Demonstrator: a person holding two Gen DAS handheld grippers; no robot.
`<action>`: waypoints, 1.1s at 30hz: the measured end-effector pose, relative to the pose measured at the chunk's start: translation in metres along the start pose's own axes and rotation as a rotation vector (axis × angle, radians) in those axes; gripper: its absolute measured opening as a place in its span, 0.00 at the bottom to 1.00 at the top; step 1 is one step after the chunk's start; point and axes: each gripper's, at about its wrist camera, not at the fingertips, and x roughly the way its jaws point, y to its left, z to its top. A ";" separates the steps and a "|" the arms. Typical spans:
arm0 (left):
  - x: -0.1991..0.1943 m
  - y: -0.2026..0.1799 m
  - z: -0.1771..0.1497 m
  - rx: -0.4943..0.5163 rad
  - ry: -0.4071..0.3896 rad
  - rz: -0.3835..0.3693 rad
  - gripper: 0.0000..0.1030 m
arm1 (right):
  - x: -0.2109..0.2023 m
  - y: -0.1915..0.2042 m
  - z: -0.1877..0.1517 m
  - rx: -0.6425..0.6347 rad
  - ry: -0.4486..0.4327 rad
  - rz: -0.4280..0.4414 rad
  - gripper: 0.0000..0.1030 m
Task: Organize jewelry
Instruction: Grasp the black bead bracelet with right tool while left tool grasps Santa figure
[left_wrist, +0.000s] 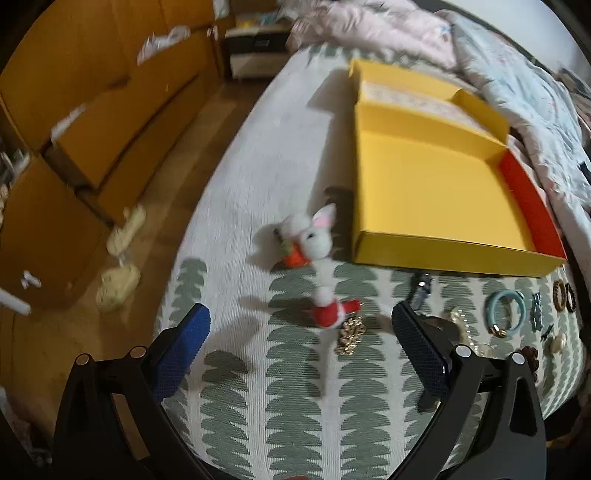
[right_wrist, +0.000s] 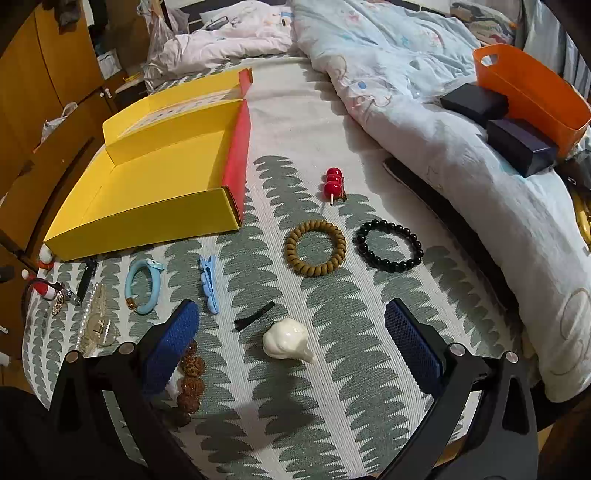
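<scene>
An open yellow box (left_wrist: 432, 192) with a red side lies on the patterned bedspread; it also shows in the right wrist view (right_wrist: 155, 188). My left gripper (left_wrist: 301, 332) is open above a white rabbit charm (left_wrist: 314, 236), a red-and-white plush piece (left_wrist: 328, 310) and a gold chain (left_wrist: 349, 334). My right gripper (right_wrist: 291, 332) is open around a white shell-shaped clip (right_wrist: 286, 341). Ahead lie a brown bead bracelet (right_wrist: 316, 247), a black bead bracelet (right_wrist: 388, 245), a red bead hairpin (right_wrist: 333, 181), a blue hair tie (right_wrist: 144, 286) and a blue claw clip (right_wrist: 208, 282).
A rumpled quilt (right_wrist: 461, 155) lies on the right with an orange basket (right_wrist: 532, 92) and dark boxes (right_wrist: 517, 144) on it. Wooden cabinets (left_wrist: 92, 129) and slippers (left_wrist: 118, 284) are off the bed's left edge. A dark brown bead string (right_wrist: 190, 384) sits by my right gripper's left finger.
</scene>
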 end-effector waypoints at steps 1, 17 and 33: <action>0.005 0.004 0.001 -0.014 0.020 -0.010 0.94 | 0.001 -0.001 0.000 0.002 0.003 -0.003 0.97; 0.050 0.001 0.001 -0.041 0.181 -0.060 0.94 | 0.022 -0.030 0.011 0.084 0.016 0.063 0.92; 0.055 -0.013 0.003 -0.034 0.188 -0.079 0.94 | 0.064 -0.078 0.047 0.179 0.097 0.091 0.43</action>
